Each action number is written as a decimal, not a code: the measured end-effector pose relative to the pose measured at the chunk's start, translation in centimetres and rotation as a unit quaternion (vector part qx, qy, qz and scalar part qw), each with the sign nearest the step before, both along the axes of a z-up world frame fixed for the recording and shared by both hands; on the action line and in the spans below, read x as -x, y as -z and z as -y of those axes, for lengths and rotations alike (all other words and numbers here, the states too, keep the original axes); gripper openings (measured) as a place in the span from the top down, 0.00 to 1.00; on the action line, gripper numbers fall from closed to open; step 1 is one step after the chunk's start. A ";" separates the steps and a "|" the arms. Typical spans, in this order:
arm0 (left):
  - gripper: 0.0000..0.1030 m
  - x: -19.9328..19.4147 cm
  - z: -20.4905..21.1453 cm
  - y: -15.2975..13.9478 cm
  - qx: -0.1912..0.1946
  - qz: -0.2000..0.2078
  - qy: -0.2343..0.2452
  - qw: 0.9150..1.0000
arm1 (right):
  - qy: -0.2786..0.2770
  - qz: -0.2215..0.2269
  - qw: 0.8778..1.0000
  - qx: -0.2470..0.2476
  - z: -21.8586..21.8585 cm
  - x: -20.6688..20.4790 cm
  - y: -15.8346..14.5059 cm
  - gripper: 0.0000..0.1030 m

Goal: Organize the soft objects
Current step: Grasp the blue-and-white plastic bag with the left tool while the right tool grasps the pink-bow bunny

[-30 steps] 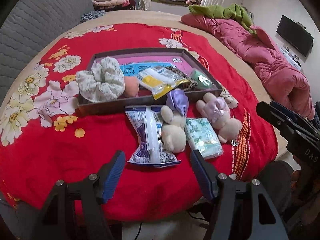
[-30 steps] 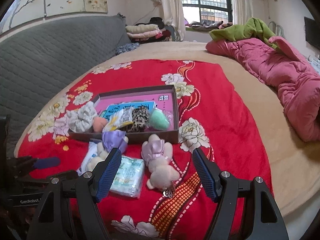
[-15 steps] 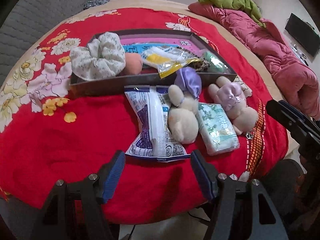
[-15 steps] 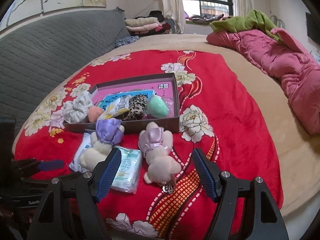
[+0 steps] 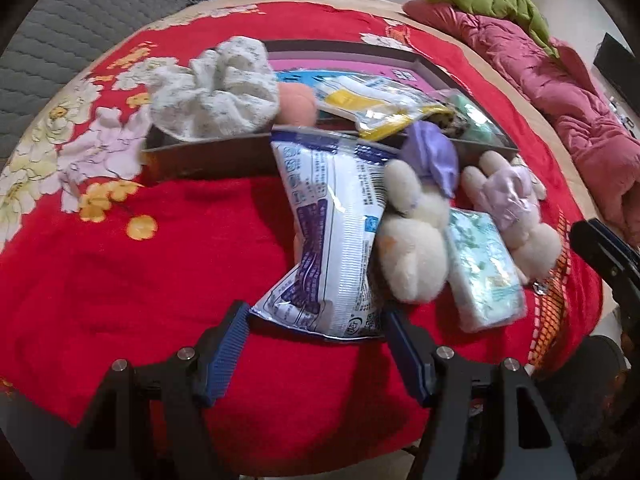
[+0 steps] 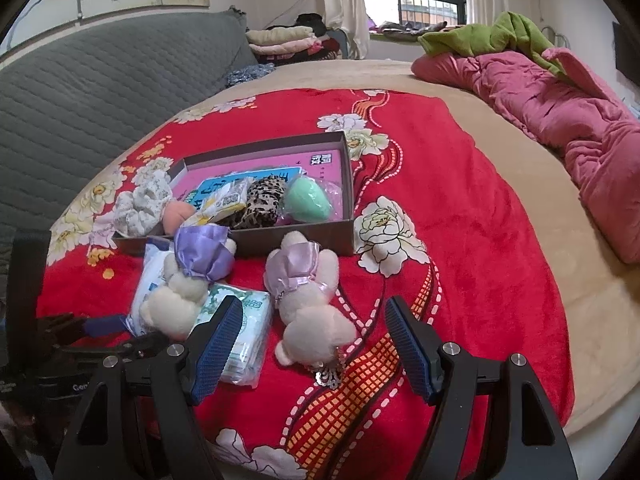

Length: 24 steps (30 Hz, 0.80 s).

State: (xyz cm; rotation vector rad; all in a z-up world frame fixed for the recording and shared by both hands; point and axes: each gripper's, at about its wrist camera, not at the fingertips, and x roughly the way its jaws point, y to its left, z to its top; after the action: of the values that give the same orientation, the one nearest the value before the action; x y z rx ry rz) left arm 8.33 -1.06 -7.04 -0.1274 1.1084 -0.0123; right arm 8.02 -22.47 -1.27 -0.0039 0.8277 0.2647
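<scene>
A blue-and-white packet (image 5: 332,232) lies on the red blanket in front of the brown box (image 5: 208,156). Its near end sits between the fingertips of my open left gripper (image 5: 316,340), and the pads do not press it. Beside it lie a cream plush with a purple bow (image 5: 416,232), a tissue pack (image 5: 484,268) and a plush in a lilac dress (image 5: 516,208). My right gripper (image 6: 312,344) hangs open just short of the lilac plush (image 6: 308,300). Its left finger overlaps the tissue pack (image 6: 244,332) in the picture.
The box (image 6: 296,240) holds a floral scrunchie (image 5: 216,88), a peach ball (image 5: 296,104), a yellow packet (image 5: 376,104), a leopard scrunchie (image 6: 260,204) and a green sponge (image 6: 308,200). A pink quilt (image 6: 560,112) lies at the right, a grey headboard (image 6: 100,80) at the left.
Both grippers have come down closer to the items in front of the box. The packet's near end now lies between the left fingertips. Both stay open.
</scene>
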 end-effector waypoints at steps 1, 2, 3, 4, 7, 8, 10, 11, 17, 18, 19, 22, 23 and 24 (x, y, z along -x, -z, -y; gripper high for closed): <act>0.35 -0.1 -0.2 0.0 -0.003 0.002 -0.003 1.000 | 0.000 0.000 1.000 -0.001 0.0 -0.1 0.1 0.27; 0.35 -0.3 -0.5 0.0 -0.003 0.004 -0.008 1.000 | 0.000 0.000 1.000 -0.002 0.1 -0.2 0.2 0.27; 0.35 -0.5 -0.7 0.0 0.002 0.005 -0.010 1.000 | -0.001 -0.003 1.000 -0.003 0.0 -0.3 0.4 0.27; 0.35 -0.7 -0.9 0.0 0.008 0.006 -0.011 1.000 | -0.001 -0.004 1.000 -0.003 0.0 -0.4 0.5 0.27; 0.35 -1.2 -1.2 -0.1 0.015 0.011 -0.012 1.000 | -0.006 -0.008 1.000 0.003 -0.3 -0.8 1.1 0.27; 0.35 -1.3 -1.3 0.0 0.017 0.012 -0.013 1.000 | -0.009 -0.009 1.000 0.005 -0.5 -0.9 1.2 0.27; 0.35 -1.5 -1.3 0.0 0.021 0.013 -0.015 1.000 | -0.014 -0.010 1.000 0.014 -0.9 -1.1 1.6 0.27; 0.35 -1.6 -1.4 0.0 0.023 0.015 -0.016 1.000 | -0.016 -0.009 1.000 0.020 -1.1 -1.1 1.8 0.27; 0.35 -2.7 -1.9 0.0 0.034 0.022 -0.026 0.999 | -0.019 -0.018 0.999 0.043 -1.5 -2.4 3.4 0.27; 0.35 -2.9 -2.1 0.0 0.035 0.025 -0.030 0.999 | -0.018 -0.018 0.999 0.046 -1.5 -2.5 3.5 0.27; 0.35 -3.0 -2.1 0.0 0.035 0.028 -0.032 0.998 | -0.014 -0.020 0.998 0.051 -1.4 -2.8 3.8 0.27; 0.35 -3.5 -2.3 0.0 0.034 0.034 -0.037 0.998 | -0.004 -0.020 0.998 0.067 -1.1 -3.3 4.4 0.27; 0.35 -3.6 -2.4 0.1 0.035 0.036 -0.038 0.998 | -0.005 -0.021 0.998 0.066 -1.1 -3.4 4.6 0.27; 0.35 -3.8 -2.4 0.1 0.035 0.038 -0.038 0.998 | -0.009 -0.022 0.998 0.064 -1.1 -3.5 4.7 0.28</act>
State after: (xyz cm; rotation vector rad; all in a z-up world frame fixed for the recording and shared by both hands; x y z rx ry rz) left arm 12.10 1.34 -7.16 -0.2302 1.0274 0.0130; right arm 11.57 -21.40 -6.00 -0.1248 0.8874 0.2287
